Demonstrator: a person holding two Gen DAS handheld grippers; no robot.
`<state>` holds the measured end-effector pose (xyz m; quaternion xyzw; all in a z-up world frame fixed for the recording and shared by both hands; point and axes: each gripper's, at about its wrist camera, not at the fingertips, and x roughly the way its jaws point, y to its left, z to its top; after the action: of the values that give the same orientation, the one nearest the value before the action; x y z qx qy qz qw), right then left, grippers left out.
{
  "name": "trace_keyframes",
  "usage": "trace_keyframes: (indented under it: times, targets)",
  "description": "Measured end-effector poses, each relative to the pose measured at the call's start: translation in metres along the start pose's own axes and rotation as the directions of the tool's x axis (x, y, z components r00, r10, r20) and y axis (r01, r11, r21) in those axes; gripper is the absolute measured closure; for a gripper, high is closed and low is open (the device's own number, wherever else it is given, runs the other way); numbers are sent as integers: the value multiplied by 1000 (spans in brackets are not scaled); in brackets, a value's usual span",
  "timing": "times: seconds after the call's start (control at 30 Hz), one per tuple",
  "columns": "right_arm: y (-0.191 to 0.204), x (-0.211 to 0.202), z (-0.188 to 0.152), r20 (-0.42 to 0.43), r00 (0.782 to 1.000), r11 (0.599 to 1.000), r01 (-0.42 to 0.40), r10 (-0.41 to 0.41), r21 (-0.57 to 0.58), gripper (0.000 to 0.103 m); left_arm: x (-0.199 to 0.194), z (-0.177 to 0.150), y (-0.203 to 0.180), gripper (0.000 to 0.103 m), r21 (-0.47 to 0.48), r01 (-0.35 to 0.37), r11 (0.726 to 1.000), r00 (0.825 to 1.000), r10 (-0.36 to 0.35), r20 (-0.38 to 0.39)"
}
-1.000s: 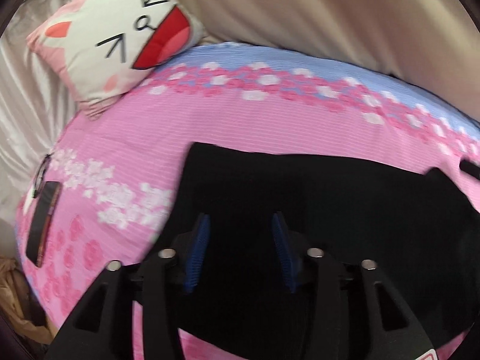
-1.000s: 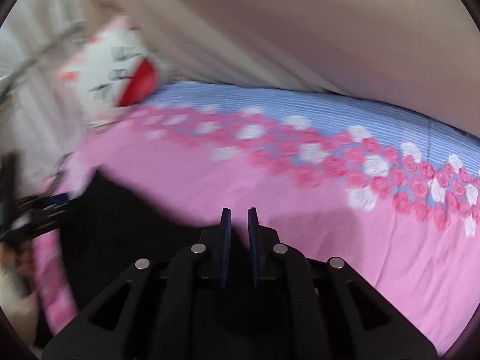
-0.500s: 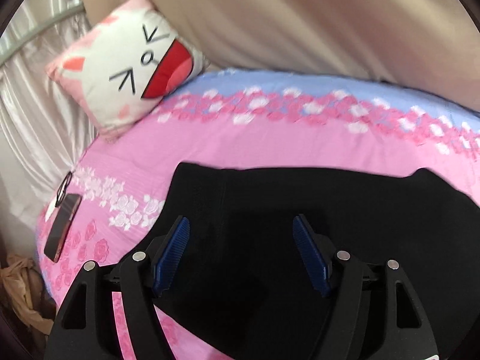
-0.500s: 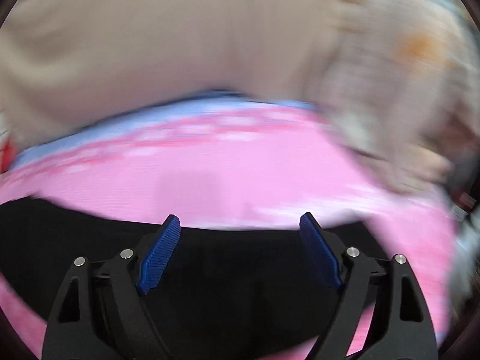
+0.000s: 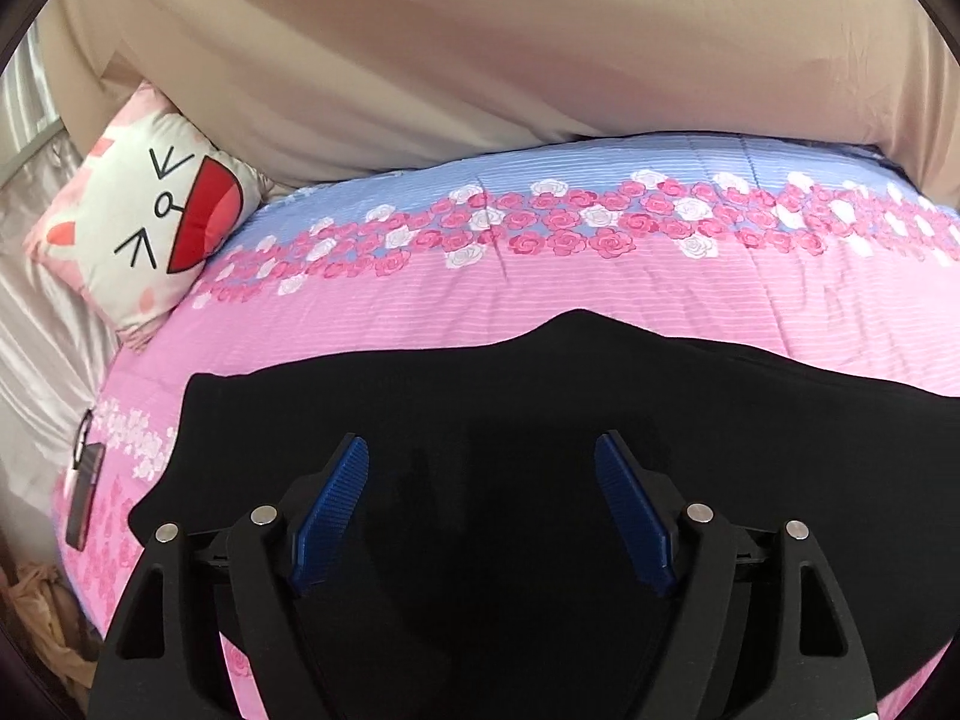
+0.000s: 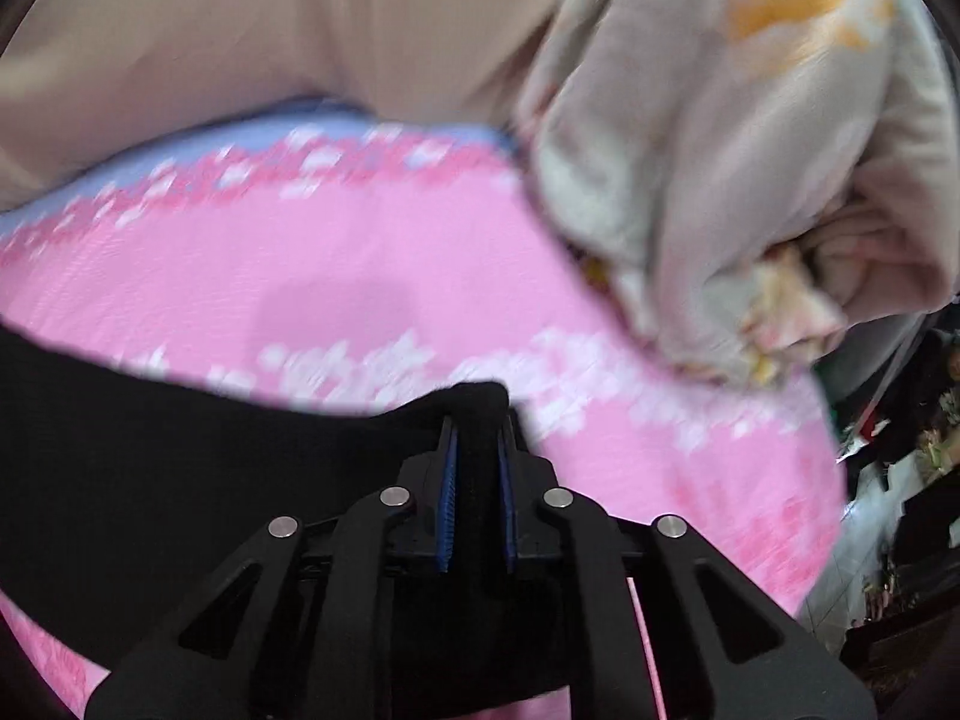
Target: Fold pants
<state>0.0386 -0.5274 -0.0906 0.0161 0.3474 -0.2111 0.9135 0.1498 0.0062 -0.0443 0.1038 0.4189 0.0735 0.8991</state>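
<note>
Black pants [image 5: 480, 420] spread flat across the near part of a pink rose-print bedspread [image 5: 540, 294], long side running left to right, well short of the blue band along the far edge. Left gripper [image 5: 480, 468] poised over the pants, blue pads [image 5: 336, 498] spread wide with nothing between them, tips above the dark cloth; contact with it not discernible. Right gripper [image 6: 477, 456] clenched on a bunched fold of the pants [image 6: 180, 450] near the bedspread's right end, fabric pinched between the blue pads [image 6: 447, 492] and humped up past the tips. Cat-face pillow [image 5: 144, 222] at the far left corner. Dark flat phone-like object [image 5: 81, 504] near the left edge. Bundled pale floral quilt [image 6: 750, 150] at the far right corner, blurred.
</note>
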Motion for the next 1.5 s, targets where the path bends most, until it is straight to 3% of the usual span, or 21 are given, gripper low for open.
trace_keyframes:
  times: [0.1,0.13,0.17,0.2,0.3,0.4,0.47,0.5,0.57,0.63,0.67,0.73,0.83,0.9,1.03,1.13,1.27,1.33,1.4,1.43,1.5]
  targets:
    - [-4,28,-9,-59,998,1000,-20,19,-13,85,15,-3,-11,24,19,-29,999,999,30,-31]
    - [-4,24,-7,-48,999,1000,-10,10,-18,83,25,-5,-16,24,28,-41,999,998,42,-56]
    - [-4,15,-3,-35,999,1000,3,-4,-15,69,31,-7,-19,24,32,-49,998,996,51,-72]
    - [-6,7,-1,-18,1000,1000,-10,10,7,64,36,-9,-21,24,33,-53,998,995,55,-85]
    - [-8,-28,2,63,996,996,-63,59,58,64,43,-14,-22,24,14,-61,998,994,62,-86]
    - [12,-49,4,81,970,969,-236,230,67,64,43,-11,-26,24,10,-71,997,995,71,-75]
    - [39,-46,3,44,935,935,-353,351,31,64,46,-5,-31,24,18,-61,998,996,62,-67]
    - [48,-41,3,27,927,927,-375,375,17,66,49,-2,-35,24,27,-63,998,996,64,-67]
    - [61,-16,-1,-50,936,938,-348,347,-3,66,58,5,-39,23,41,-83,996,994,86,-68]
    - [46,23,-6,-115,962,969,-245,248,38,68,66,15,-41,22,45,-96,994,993,99,-64]
    - [26,29,-5,-76,945,945,-308,317,115,77,71,21,-42,22,46,-98,994,992,101,-69]
    - [0,35,-1,-76,954,939,-268,290,214,103,78,31,-43,16,54,-111,992,991,114,-72]
    - [-32,18,-3,-16,967,918,-235,253,318,103,87,42,-46,9,59,-136,989,988,139,-62]
    - [-37,-11,-11,30,983,932,-181,180,314,96,90,46,-44,8,52,-139,989,988,142,-54]
    - [-35,-40,-37,38,986,945,-167,163,280,91,88,48,-38,10,-8,-116,993,992,116,-53]
    - [-40,-49,-56,10,996,959,-83,83,270,55,59,48,-33,12,-66,-102,993,994,104,22]
    - [-38,-42,-65,-6,992,965,-123,128,233,53,4,49,-40,12,-68,-60,996,984,71,164]
    - [-34,-33,-66,-26,993,974,-107,114,198,53,-18,49,-50,12,-35,-25,999,978,32,209]
    - [-29,-19,-62,-54,996,984,-67,77,164,69,-28,49,-61,11,3,-4,1000,977,3,213]
    - [-29,-21,-57,-44,997,987,-56,63,152,93,-31,48,-68,11,21,1,1000,978,-5,209]
    - [-37,-40,-46,30,999,989,8,-13,148,96,-37,45,-75,11,42,4,999,976,-13,218]
